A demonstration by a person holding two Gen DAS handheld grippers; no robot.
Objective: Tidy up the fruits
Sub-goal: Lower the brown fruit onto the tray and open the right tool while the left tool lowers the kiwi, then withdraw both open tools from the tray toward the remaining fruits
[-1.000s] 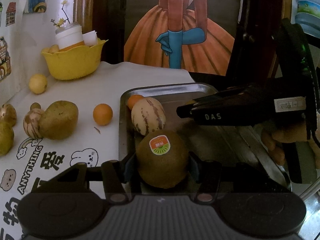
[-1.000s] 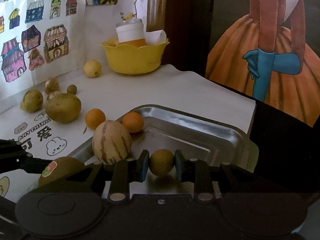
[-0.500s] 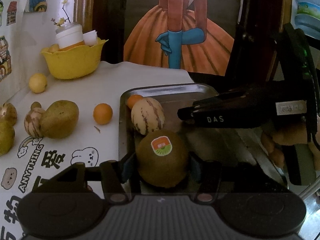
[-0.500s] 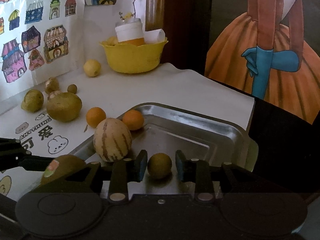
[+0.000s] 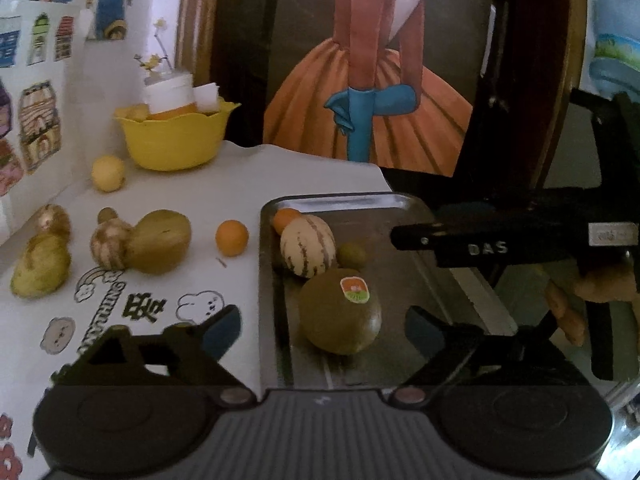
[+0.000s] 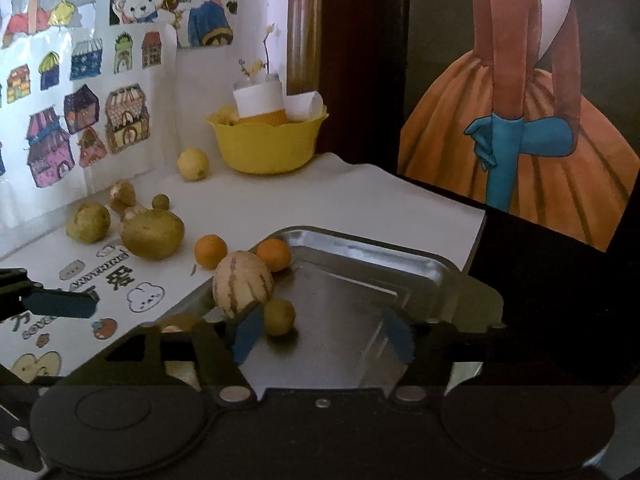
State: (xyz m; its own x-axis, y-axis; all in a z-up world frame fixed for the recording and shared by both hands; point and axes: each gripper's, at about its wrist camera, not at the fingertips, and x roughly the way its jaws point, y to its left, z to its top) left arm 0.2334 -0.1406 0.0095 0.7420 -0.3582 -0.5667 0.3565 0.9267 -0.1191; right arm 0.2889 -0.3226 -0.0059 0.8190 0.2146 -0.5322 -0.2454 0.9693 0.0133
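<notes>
So the shiny metal baking tray [image 5: 400, 200] has four fruits in it right now: a big brown kiwi with a red and green sticker [image 5: 340, 312], a cream melon-looking fruit with brown stripes [image 5: 307, 246], a small olive-green round fruit [image 6: 279, 317] just beside the striped one, and a little orange mandarin [image 6: 274, 255] tucked in the far corner.

Both grippers are letting go. The left gripper [image 5: 322, 330] has its jaws opening wide, with the kiwi sitting on the tray between the fingers but not touched by either pad. The right gripper [image 6: 322, 334] is opening too, and the small green fruit sits just inside its left finger, free on the tray as far as I can tell.

What's left, I'd guess, is everything out on the white printed tablecloth [image 5: 240, 176]: another mandarin [image 5: 231, 237] just beside the tray, a second large brown kiwi [image 5: 160, 242] touching a small striped fruit [image 5: 108, 242], a yellow-green pear-ish one [image 5: 40, 266], a lemon-yellow fruit [image 5: 107, 168] near the yellow plastic bowl [image 5: 176, 140], plus a couple of small ones too blurry to name. Less than half done, I reckon.
</notes>
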